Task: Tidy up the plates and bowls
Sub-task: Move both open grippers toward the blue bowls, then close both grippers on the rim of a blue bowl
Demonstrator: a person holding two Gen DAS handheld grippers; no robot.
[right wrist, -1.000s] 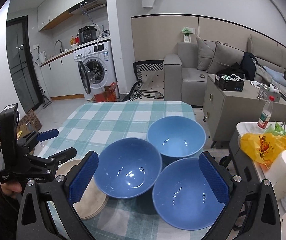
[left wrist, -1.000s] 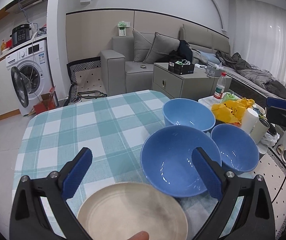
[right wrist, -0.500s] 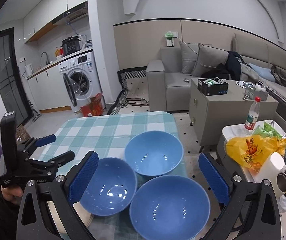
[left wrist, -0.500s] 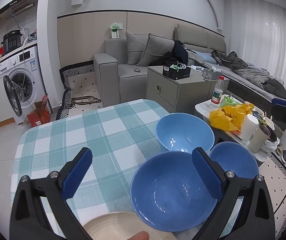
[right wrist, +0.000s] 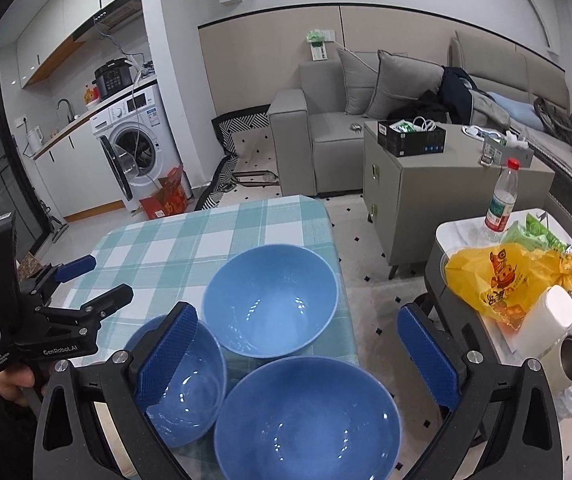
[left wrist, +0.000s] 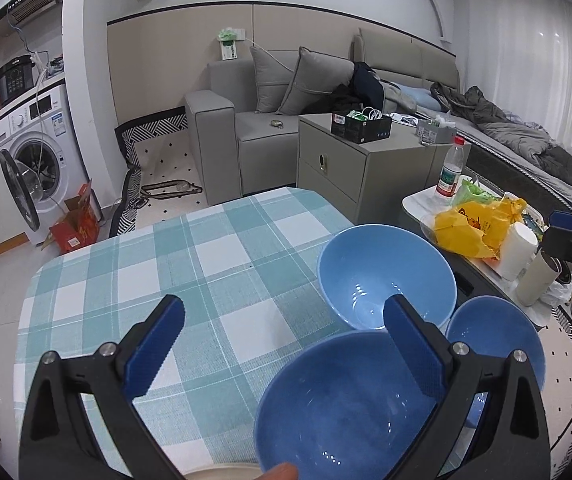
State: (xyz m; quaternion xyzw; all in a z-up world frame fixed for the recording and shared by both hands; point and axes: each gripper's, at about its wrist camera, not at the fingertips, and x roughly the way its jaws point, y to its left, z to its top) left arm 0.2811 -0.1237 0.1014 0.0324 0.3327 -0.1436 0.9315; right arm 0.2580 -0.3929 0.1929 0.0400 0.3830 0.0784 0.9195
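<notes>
Three blue bowls stand close together on the checked tablecloth [left wrist: 174, 264]. In the left wrist view the near bowl [left wrist: 337, 408] is low centre, the far bowl [left wrist: 381, 272] behind it, the third bowl [left wrist: 497, 340] to the right. A beige plate [left wrist: 222, 473] just shows at the bottom edge. My left gripper [left wrist: 282, 340] is open and empty above the near bowl's left rim. In the right wrist view my right gripper [right wrist: 297, 356] is open and empty above the bowls: near bowl [right wrist: 305, 420], far bowl [right wrist: 270, 300], left bowl [right wrist: 186, 384]. The left gripper [right wrist: 86, 284] also shows there.
A side table [right wrist: 457, 236] right of the dining table holds a yellow bag [right wrist: 501, 276], a water bottle [right wrist: 501, 196] and cups. A grey cabinet [left wrist: 349, 164] and sofa [left wrist: 262, 120] stand behind. A washing machine [left wrist: 34, 148] is at far left.
Both grippers have pulled back and risen. The bowls have slid lower in both views, and the beige plate has nearly left the left wrist view. Both grippers stay open.
</notes>
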